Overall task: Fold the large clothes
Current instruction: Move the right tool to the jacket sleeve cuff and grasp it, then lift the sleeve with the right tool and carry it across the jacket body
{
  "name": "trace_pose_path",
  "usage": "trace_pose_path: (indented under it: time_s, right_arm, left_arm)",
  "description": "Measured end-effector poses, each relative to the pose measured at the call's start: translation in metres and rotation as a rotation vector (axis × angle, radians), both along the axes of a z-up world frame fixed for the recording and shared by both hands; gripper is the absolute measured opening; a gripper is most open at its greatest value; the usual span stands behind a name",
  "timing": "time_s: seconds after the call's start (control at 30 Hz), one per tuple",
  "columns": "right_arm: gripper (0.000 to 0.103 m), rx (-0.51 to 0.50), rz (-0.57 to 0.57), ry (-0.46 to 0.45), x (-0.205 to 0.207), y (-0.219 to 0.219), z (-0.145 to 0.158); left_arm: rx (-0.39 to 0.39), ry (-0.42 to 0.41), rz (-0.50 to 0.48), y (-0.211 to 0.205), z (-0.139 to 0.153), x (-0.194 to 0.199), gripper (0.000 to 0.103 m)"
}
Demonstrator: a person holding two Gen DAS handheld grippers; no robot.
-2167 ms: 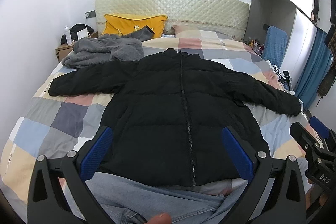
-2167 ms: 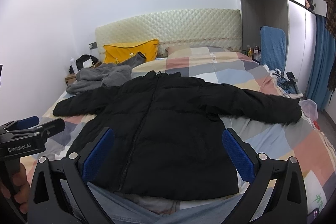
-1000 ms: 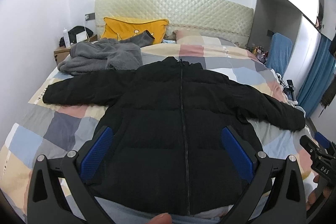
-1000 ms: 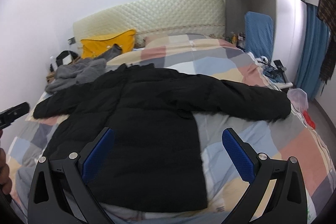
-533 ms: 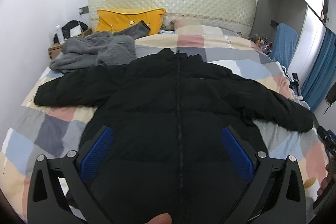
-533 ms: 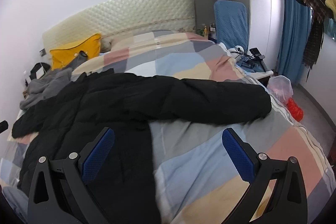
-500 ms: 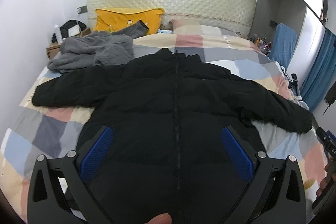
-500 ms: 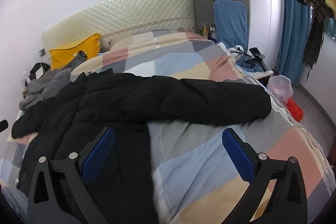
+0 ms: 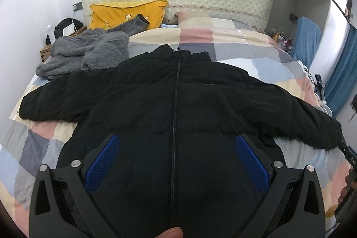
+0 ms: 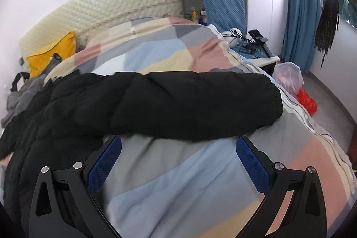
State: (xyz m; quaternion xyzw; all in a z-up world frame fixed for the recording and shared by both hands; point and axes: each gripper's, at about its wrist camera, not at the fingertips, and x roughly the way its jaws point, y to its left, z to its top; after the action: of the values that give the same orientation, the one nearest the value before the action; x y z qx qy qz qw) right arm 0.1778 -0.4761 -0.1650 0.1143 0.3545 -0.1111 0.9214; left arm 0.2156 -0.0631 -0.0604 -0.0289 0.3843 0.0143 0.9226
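Both grippers have pushed closer over the bed with the pastel patchwork quilt (image 9: 33, 148), where the black zipped puffer jacket (image 9: 178, 104) lies flat, sleeves spread. Left gripper (image 9: 177, 160) hovers above its hem, right gripper (image 10: 178, 162) just before the sleeve (image 10: 189, 104); both jaws wide, holding nothing.

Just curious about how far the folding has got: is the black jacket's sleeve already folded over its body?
No, the black jacket's sleeve lies stretched straight out across the patchwork quilt.
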Motion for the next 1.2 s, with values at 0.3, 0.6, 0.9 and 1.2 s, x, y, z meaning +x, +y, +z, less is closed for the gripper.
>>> trace_pose_path:
  time_s: [0.3,0.6,0.9,1.2]
  right_arm:
    - [0.101,-0.01,-0.135,0.102,0.04,-0.054,-0.059]
    - [0.101,0.126,-0.26,0.114,0.044,-0.1,-0.09]
    - [0.101,0.525,-0.422,-0.133,0.031,-0.153,-0.108]
    - [0.054,0.647,-0.447,-0.281,0.036,-0.181,-0.093]
  left_arm:
    - [-0.103,0.031,0.031,0.0,-0.027,0.024,0.103]
    - [-0.098,0.083,0.045,0.008,-0.045,0.029,0.103]
    - [-0.063,0.064,0.011,0.009,-0.044,0.028,0.103]
    - [0.063,-0.025,0.068,0.051,-0.044,0.021,0.103]
